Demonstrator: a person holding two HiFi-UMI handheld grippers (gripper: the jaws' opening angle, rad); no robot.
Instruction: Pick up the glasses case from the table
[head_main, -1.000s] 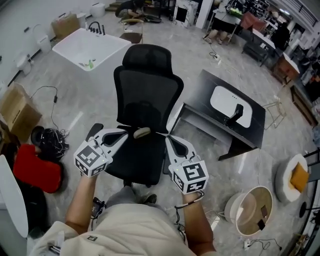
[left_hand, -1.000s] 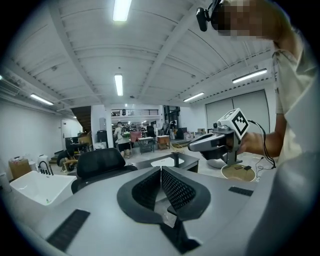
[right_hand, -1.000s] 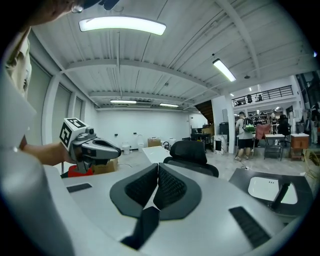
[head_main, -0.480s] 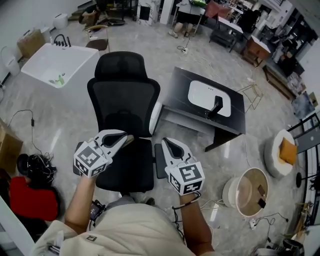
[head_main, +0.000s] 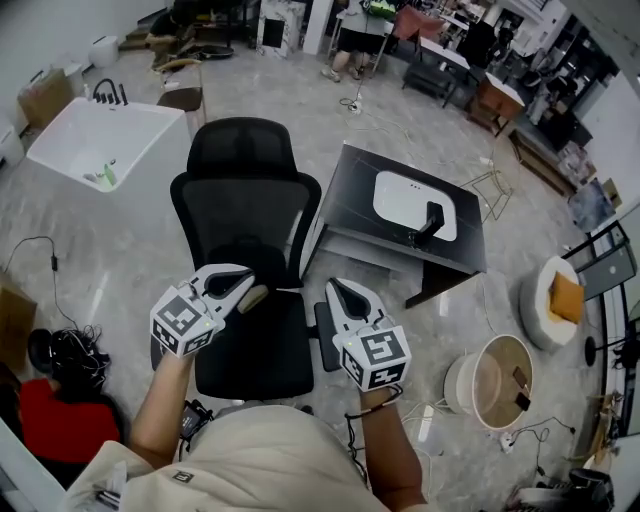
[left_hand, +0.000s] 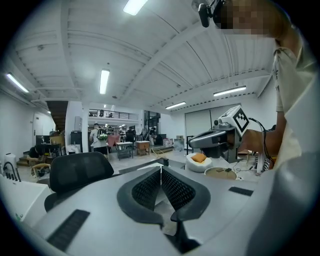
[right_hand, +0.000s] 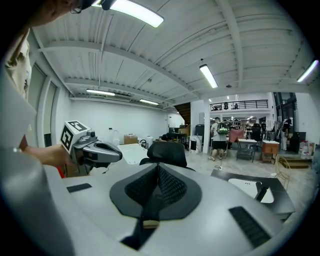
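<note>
Seemingly the pickup was done: my left gripper (head_main: 261, 293) clamped a beige oval at its tip, likely the glasses case (head_main: 252, 299), held in the air; my right gripper (head_main: 335, 287), beside it, had jaws together, empty.

Bright, even light is coming from ceiling tubes (right_hand: 132, 12) high above the right claw (right_hand: 158, 170). The glossy floor (head_main: 100, 262) below it is reflecting softly. Fisheye bending is curving edges; corners are going black.
</note>
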